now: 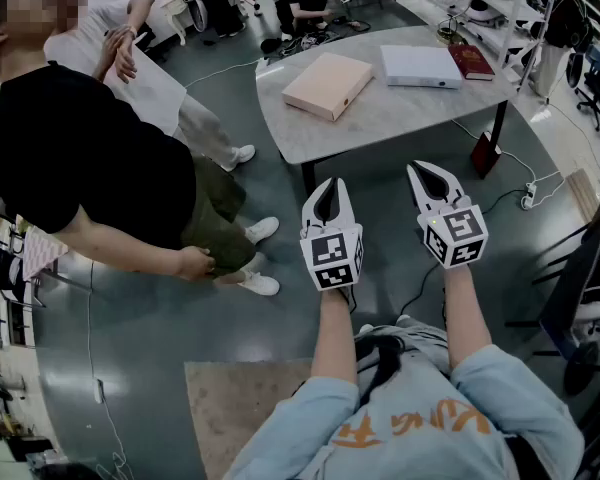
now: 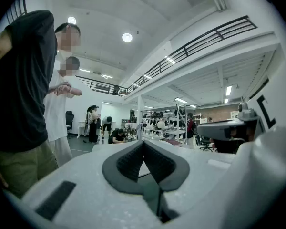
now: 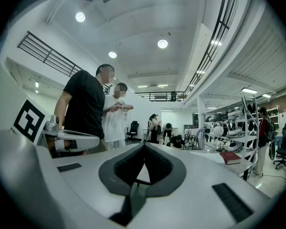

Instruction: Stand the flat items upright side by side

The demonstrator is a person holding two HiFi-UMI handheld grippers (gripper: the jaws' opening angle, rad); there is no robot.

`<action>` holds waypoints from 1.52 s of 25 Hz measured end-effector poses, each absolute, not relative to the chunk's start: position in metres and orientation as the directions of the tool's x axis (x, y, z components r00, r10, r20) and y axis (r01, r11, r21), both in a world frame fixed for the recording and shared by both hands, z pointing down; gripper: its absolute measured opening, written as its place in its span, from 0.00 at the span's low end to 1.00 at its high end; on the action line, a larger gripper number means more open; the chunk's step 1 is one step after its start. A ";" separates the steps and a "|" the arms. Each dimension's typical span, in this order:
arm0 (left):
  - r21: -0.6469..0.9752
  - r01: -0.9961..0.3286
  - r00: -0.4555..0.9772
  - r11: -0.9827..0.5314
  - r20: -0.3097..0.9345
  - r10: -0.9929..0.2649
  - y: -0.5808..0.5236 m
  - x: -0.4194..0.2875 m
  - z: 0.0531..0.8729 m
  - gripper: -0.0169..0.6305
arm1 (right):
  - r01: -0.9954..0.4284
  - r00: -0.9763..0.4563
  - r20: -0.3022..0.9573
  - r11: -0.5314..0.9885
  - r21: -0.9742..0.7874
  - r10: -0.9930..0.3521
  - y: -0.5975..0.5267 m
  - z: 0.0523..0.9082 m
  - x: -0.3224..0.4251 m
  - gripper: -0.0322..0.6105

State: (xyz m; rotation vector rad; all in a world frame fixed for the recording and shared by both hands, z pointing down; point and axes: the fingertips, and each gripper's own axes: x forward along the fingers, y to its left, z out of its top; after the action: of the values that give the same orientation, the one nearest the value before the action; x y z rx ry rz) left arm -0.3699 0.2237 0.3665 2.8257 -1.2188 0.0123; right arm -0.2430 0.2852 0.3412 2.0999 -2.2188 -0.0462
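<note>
Tan box (image 1: 328, 84), white box (image 1: 420, 66) and red book (image 1: 470, 61) lie flat on the far bench (image 1: 380, 120), the tan box skewed. Left gripper (image 1: 330, 182) and right gripper (image 1: 419, 169) jaws clenched, empty.

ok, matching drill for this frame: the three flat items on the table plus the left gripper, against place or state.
Things:
1. tan box
2. white box
3. red book
4. left gripper

Place or state (head view):
A. jaws together, nothing between them, short of the table
B. lying flat, rightmost of the three
C. lying flat, middle of the three
D. lying flat, leftmost of the three

Pairs: 1-D, 2-C, 3-B, 4-A
</note>
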 end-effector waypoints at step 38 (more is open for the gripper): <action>0.116 -0.715 0.698 -0.690 0.049 -0.715 0.185 -0.381 0.383 0.04 | -0.999 0.007 0.086 -0.004 0.044 -0.996 0.253 0.352 -0.234 0.05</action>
State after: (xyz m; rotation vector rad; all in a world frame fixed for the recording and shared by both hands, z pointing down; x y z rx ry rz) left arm -0.3809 0.1853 0.3831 2.7766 -1.1746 -0.0002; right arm -0.2339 0.2527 0.3519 2.1622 -2.1505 0.0455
